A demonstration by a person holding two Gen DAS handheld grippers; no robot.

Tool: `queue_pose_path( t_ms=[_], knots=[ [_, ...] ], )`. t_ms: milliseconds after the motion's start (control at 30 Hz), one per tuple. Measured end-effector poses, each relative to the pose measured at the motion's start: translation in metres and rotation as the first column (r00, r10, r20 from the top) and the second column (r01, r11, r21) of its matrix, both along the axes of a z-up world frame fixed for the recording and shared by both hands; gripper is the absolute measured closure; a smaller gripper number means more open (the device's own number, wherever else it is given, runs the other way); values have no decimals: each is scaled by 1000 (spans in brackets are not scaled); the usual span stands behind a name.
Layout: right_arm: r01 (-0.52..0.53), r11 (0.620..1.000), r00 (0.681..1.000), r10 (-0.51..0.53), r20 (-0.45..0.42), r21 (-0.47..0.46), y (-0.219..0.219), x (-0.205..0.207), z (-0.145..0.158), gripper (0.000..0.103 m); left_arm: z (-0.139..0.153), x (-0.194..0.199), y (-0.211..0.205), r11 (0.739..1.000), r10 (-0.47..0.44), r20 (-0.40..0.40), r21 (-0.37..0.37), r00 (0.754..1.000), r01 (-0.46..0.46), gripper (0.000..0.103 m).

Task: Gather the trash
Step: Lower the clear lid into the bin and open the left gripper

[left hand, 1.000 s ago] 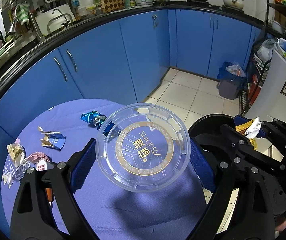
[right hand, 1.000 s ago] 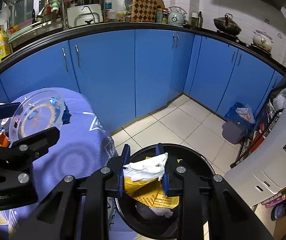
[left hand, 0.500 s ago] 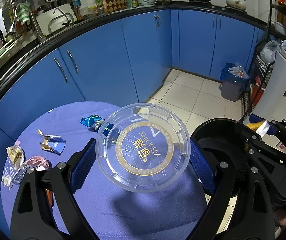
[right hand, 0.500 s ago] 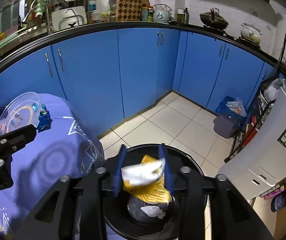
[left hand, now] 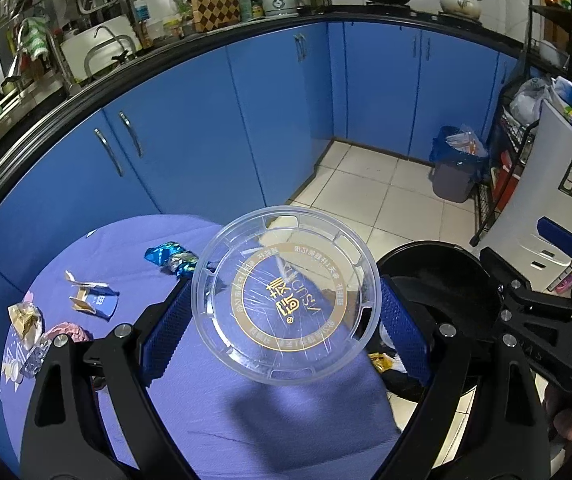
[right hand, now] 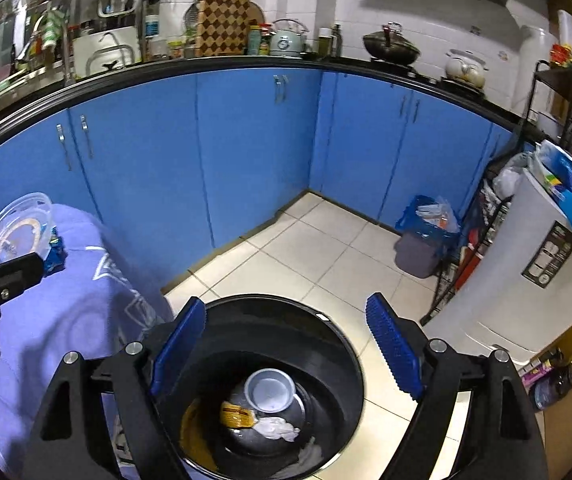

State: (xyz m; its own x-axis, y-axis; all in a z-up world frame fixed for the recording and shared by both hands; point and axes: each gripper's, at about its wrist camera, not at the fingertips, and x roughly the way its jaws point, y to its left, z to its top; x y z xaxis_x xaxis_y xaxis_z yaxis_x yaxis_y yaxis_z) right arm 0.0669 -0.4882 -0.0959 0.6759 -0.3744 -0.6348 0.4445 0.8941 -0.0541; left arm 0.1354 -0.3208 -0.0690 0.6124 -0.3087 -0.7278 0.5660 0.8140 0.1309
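Purple cloth covers the table, with crumpled wrappers lying at its left edge and a blue foil one further in. The left claw pinches a clear lid by its rim, held above the cloth. The lid looks light, thin and slippery, so opposite rim edges seem the safest hold. Right of it, the right claw is opening, nothing between its pads, over the black bin holding dropped trash.
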Motion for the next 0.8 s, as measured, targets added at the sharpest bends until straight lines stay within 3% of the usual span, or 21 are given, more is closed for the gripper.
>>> queue_pose_path(
  t_ms=[633,700,733,800],
  knots=[
    [178,984,984,-178,27,1,-68,-57,14,22,15,-38,-78,989,-145,7,-18,989,145,13],
    [193,981,981,-193,26,15,-76,-63,12,22,14,-40,-86,987,-158,6,-12,987,158,11],
    [197,980,980,-198,24,20,-78,-64,11,22,14,-41,-87,988,-155,8,-9,988,155,4],
    [198,980,980,-199,20,28,-79,-65,8,22,13,-40,-86,989,-147,0,-14,989,147,3]
  ],
)
